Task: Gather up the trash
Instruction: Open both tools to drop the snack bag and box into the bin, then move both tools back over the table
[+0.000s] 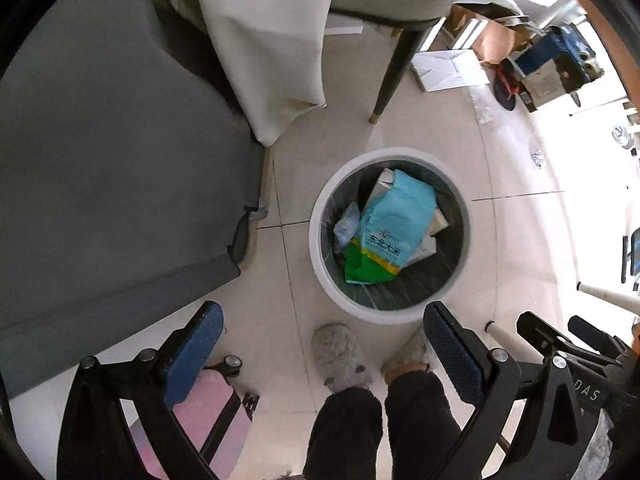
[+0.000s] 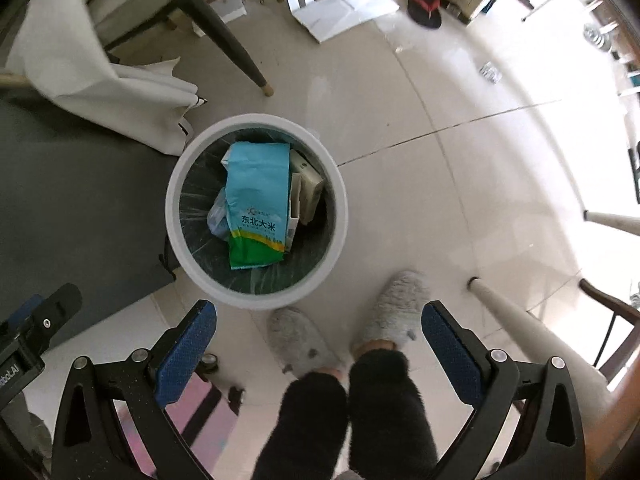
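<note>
Pale floor tiles (image 1: 344, 92) fill both views, seen from above. At the left lies a grey mat (image 1: 100, 152), with a white cloth (image 1: 264, 40) draped over its upper edge and a dark chair leg (image 1: 394, 68) beside that. Near the middle stands a round white bin (image 1: 316, 240) lined with a dark bag; inside it a blue and green rice bag (image 1: 390, 228) lies on top of pale cartons (image 1: 438, 220), with a crumpled bit of clear plastic (image 1: 346, 226) at its left. Just below the bin are two grey fuzzy slippers (image 1: 340, 356) and dark trouser legs. A pink suitcase (image 1: 208, 412) lies at the lower left. The left tool (image 1: 324, 354) hangs above the floor with its blue pads spread wide, gripping nothing. The right tool (image 2: 320, 354) is likewise spread wide and empty, the bin (image 2: 340, 208) up and left of it. White flat boxes (image 2: 344, 8) lie on the far floor.
</note>
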A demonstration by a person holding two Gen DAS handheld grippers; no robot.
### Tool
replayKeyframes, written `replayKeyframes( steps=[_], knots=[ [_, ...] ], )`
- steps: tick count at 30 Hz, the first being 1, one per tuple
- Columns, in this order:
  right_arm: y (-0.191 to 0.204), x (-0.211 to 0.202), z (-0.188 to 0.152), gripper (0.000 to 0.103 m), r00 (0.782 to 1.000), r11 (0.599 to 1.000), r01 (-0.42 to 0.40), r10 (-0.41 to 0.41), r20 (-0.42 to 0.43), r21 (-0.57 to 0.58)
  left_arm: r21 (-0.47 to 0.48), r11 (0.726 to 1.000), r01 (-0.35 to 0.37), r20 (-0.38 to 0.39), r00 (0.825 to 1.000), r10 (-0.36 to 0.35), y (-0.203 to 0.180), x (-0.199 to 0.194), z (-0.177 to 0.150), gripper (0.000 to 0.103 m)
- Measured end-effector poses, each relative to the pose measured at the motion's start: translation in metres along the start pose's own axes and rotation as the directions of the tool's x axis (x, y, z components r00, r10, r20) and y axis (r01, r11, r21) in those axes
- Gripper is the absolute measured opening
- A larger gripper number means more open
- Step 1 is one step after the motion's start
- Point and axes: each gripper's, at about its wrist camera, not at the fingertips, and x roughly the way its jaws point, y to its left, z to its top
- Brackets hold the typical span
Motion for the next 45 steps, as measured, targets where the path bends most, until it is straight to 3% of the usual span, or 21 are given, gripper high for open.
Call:
replayKeyframes(
  steps=[13, 23, 31, 34, 40, 45],
  knots=[
    [-0.006, -0.156, -0.045, 0.103, 0.995, 0.999, 0.008, -0.004, 0.096, -0.039, 0.034, 0.999, 0.024, 0.062, 0.998, -0.026, -0.01, -0.127, -0.042, 0.102],
    [-0.013, -0.275, -0.089, 0.103, 0.988, 0.998, -0.039, 0.044, 0.15, -0.041, 0.058, 0.998, 0.039, 0.139, 0.989, -0.047, -0.019, -0.241, -0.073, 0.102],
    [-0.018, -0.352, -0.111, 0.103, 0.968, 0.991, -0.128, 0.133, 0.213, -0.038, 0.075, 0.996, -0.055, 0.235, 0.971, 0.036, -0.028, -0.317, -0.086, 0.102],
    [-0.033, -0.381, -0.109, 0.103, 0.947, 0.979, -0.202, 0.196, 0.255, -0.003, 0.091, 0.993, -0.08, 0.283, 0.958, 0.052, -0.04, -0.341, -0.079, 0.102],
    [-0.094, -0.426, -0.083, 0.103, 0.908, 0.951, -0.289, 0.238, 0.344, 0.105, 0.146, 0.981, -0.129, 0.395, 0.917, 0.062, -0.11, -0.387, -0.045, 0.102],
    [-0.213, -0.458, -0.049, 0.103, 0.899, 0.917, -0.291, 0.164, 0.406, 0.274, 0.264, 0.952, -0.152, 0.423, 0.906, 0.027, -0.229, -0.409, -0.003, 0.103]
  ],
)
